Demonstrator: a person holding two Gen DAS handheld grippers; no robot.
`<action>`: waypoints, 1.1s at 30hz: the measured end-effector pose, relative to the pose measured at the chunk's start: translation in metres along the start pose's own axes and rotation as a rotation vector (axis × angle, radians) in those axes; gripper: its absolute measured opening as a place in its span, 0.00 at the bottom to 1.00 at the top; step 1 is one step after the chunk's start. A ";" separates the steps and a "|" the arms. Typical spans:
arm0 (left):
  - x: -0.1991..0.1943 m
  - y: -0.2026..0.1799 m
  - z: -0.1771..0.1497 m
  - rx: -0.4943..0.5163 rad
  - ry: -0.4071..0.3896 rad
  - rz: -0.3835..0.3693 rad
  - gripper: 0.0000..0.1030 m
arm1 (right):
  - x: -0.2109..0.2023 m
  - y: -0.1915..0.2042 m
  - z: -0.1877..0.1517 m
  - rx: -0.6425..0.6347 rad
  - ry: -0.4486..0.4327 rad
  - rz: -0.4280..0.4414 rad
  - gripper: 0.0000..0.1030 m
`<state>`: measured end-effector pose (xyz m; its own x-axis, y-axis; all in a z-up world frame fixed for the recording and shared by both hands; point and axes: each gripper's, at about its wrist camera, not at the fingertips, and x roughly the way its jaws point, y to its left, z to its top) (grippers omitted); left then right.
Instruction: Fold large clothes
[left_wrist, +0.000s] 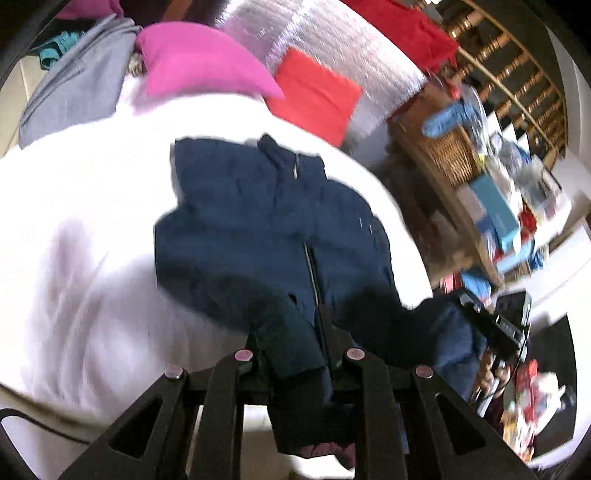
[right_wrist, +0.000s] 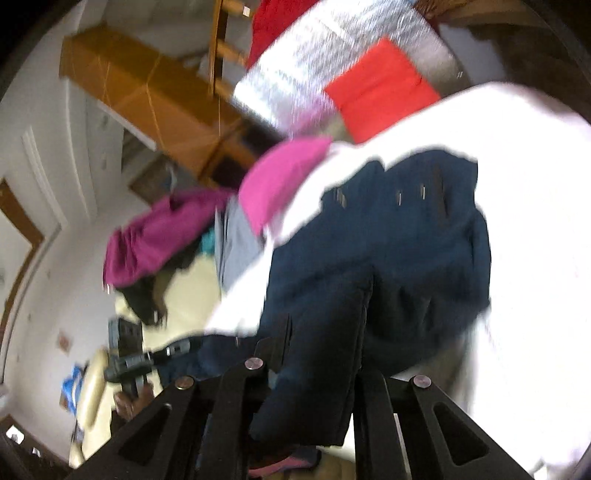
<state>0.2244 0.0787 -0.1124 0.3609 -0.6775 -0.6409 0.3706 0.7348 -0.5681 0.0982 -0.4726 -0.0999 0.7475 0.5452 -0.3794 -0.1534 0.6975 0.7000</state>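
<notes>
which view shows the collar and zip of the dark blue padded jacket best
The left wrist view. There the dark blue padded jacket lies nearly whole on the white sheet, with its stand-up collar and front zip facing the camera. The right wrist view shows the jacket blurred and side-on, its collar not identifiable.

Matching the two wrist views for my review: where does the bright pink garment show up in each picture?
Left wrist view: the bright pink garment sits upper left, beyond the navy jacket.
Right wrist view: the same garment sits left of centre, just left of the jacket's far end.
Shared landmark: the folded red cloth on the silver sheet, at the white surface's far edge.
</notes>
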 end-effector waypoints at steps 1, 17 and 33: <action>0.008 0.000 0.009 -0.016 -0.020 -0.001 0.17 | -0.002 -0.005 0.013 0.009 -0.045 -0.008 0.12; 0.160 0.058 0.148 -0.252 -0.255 0.183 0.16 | 0.130 -0.097 0.150 0.215 -0.260 -0.193 0.12; 0.232 0.175 0.238 -0.627 -0.019 -0.231 0.67 | 0.234 -0.209 0.229 0.669 -0.097 0.008 0.44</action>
<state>0.5768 0.0424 -0.2382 0.3490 -0.8157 -0.4613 -0.1258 0.4470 -0.8857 0.4532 -0.5966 -0.1966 0.8076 0.4830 -0.3384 0.2509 0.2379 0.9383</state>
